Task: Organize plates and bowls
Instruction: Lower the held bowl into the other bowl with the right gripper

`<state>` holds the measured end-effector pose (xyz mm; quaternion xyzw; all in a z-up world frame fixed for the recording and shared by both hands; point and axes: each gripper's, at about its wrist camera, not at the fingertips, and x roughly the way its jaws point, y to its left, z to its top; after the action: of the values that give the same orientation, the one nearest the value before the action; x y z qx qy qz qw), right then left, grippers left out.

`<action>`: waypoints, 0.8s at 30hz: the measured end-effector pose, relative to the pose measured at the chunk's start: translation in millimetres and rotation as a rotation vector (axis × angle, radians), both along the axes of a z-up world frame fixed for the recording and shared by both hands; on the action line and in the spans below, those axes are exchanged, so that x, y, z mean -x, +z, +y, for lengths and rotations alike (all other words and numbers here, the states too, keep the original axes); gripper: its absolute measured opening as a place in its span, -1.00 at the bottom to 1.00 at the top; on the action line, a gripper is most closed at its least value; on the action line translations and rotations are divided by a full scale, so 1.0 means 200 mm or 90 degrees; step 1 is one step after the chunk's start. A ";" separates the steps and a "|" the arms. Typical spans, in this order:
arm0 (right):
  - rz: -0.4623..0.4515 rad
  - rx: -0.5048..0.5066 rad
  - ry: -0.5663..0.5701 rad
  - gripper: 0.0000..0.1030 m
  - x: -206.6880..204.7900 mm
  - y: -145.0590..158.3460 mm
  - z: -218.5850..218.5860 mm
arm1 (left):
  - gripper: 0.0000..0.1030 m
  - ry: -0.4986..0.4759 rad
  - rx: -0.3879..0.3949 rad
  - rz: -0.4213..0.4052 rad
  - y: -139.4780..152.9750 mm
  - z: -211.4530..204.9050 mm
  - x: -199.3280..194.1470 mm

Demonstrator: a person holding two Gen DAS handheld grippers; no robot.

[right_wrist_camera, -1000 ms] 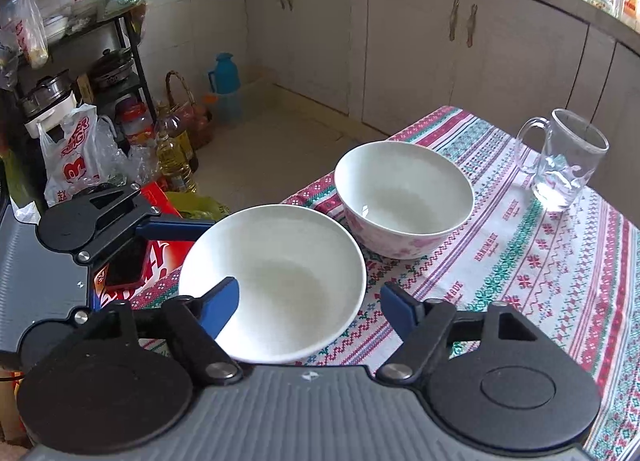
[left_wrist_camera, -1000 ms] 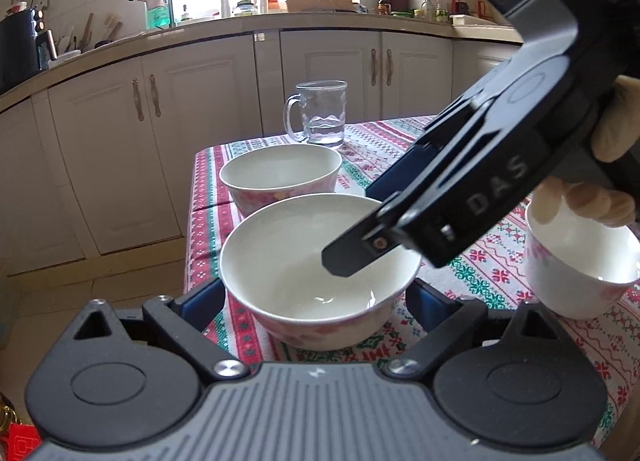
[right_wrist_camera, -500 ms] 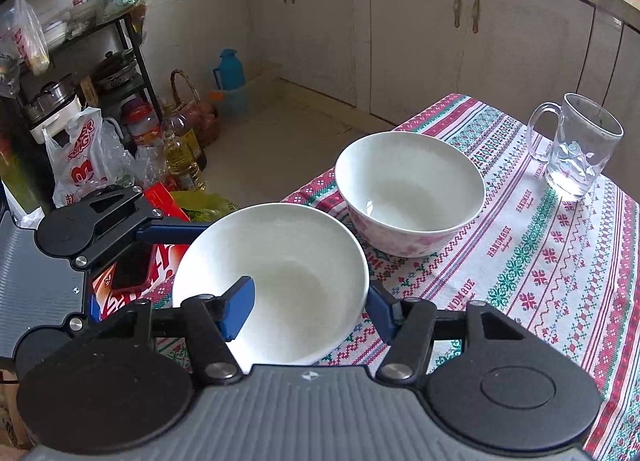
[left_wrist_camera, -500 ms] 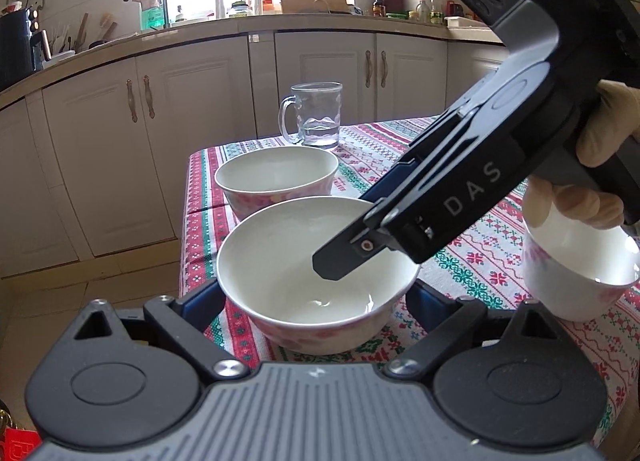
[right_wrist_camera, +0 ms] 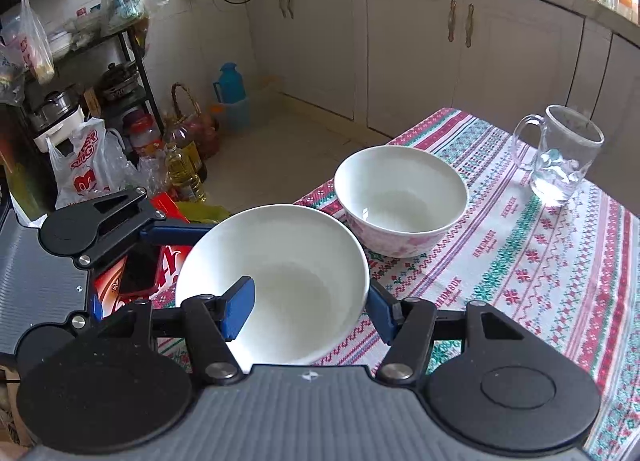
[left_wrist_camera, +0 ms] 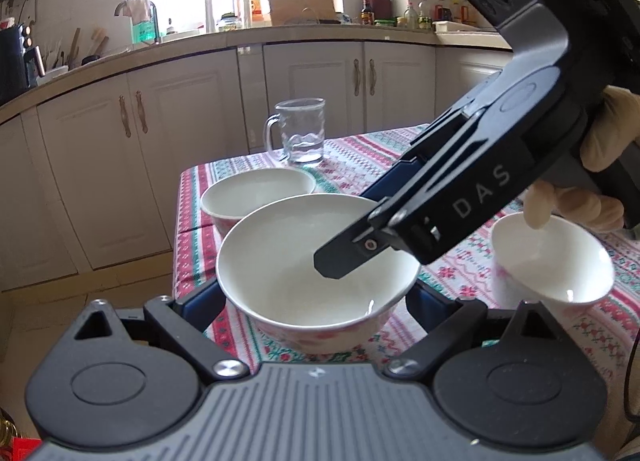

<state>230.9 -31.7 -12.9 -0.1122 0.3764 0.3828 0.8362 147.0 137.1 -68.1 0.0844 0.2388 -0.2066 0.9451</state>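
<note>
Between right claw fingers | near bowl | wall pinched

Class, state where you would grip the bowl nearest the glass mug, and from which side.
I would take the bowl by its rim, one jaw inside, one outside, from above, on the side away from the glass mug: it stands upright and empty.

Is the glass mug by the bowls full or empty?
Nearly empty: the upright glass mug holds only a shallow layer of clear liquid at its bottom.
</note>
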 end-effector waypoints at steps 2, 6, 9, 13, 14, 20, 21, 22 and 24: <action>-0.007 0.000 -0.004 0.28 0.03 0.02 -0.03 | 0.86 -0.006 0.001 -0.004 0.02 -0.02 0.02; -0.015 -0.012 -0.014 0.28 0.08 0.06 -0.10 | 0.86 -0.017 -0.003 -0.010 0.06 -0.07 0.06; -0.023 -0.017 -0.021 0.28 0.13 0.09 -0.15 | 0.86 -0.026 -0.004 -0.013 0.09 -0.10 0.09; -0.033 -0.018 -0.027 0.28 0.19 0.11 -0.21 | 0.86 -0.040 -0.005 -0.016 0.13 -0.14 0.14; -0.037 -0.018 -0.028 0.28 0.21 0.12 -0.22 | 0.86 -0.043 -0.004 -0.016 0.13 -0.16 0.15; -0.049 -0.018 -0.037 0.28 0.32 0.15 -0.32 | 0.86 -0.062 -0.005 -0.012 0.16 -0.23 0.21; -0.050 -0.020 -0.040 0.28 0.34 0.15 -0.33 | 0.86 -0.065 -0.001 -0.011 0.17 -0.24 0.22; -0.051 -0.022 -0.044 0.28 0.35 0.15 -0.35 | 0.86 -0.069 0.002 -0.010 0.17 -0.25 0.23; -0.052 -0.028 -0.054 0.28 0.38 0.16 -0.38 | 0.86 -0.078 0.003 -0.008 0.18 -0.27 0.25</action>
<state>154.6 -108.3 18.1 -0.0934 0.3381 0.3502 0.8685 96.8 82.5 -32.9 0.0977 0.2265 -0.2641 0.9324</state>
